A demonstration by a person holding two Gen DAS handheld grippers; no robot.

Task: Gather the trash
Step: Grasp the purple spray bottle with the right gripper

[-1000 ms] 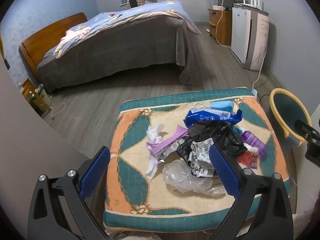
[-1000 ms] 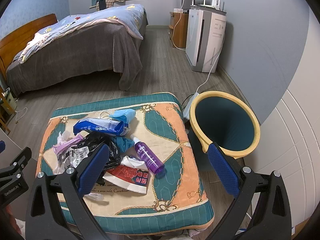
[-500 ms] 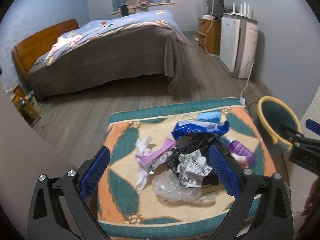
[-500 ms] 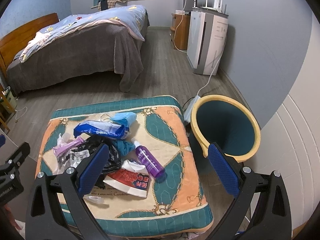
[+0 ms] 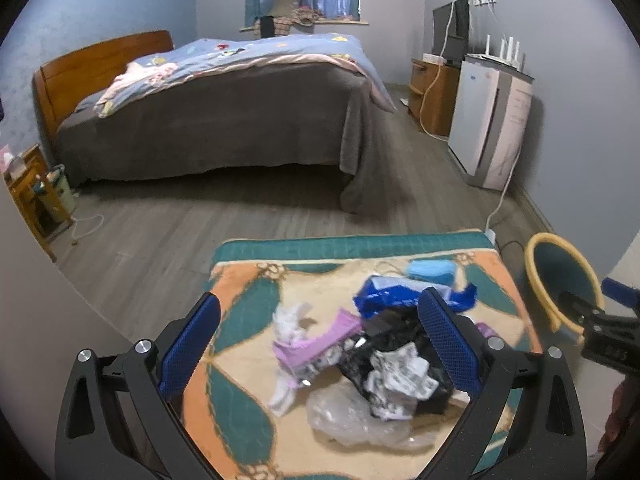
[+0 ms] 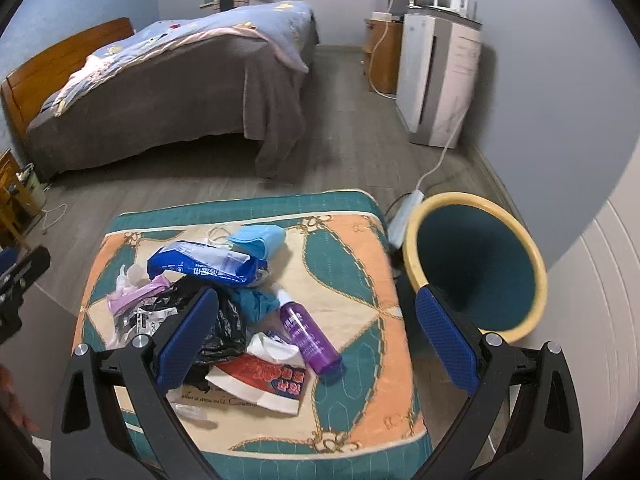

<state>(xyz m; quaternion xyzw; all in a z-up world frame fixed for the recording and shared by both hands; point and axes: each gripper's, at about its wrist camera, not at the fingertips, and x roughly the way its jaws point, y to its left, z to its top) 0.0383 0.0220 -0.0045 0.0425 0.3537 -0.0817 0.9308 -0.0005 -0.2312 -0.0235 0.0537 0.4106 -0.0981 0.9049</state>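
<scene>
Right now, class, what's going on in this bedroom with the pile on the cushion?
A person holds a pair of tongs in each hand over a patterned cushion heaped with trash. Both the left tongs and the right tongs are open and hold nothing. A purple spray bottle, a blue wrapper, a black plastic bag and a blue face mask lie on it. The teal bin beside it looks empty.

Purple bottle (image 6: 305, 326); teal, yellow-rimmed bin (image 6: 476, 264)

Black tongs (image 5: 316, 336), blue textured pads (image 5: 446, 340), silver screws (image 5: 142, 346)
</scene>
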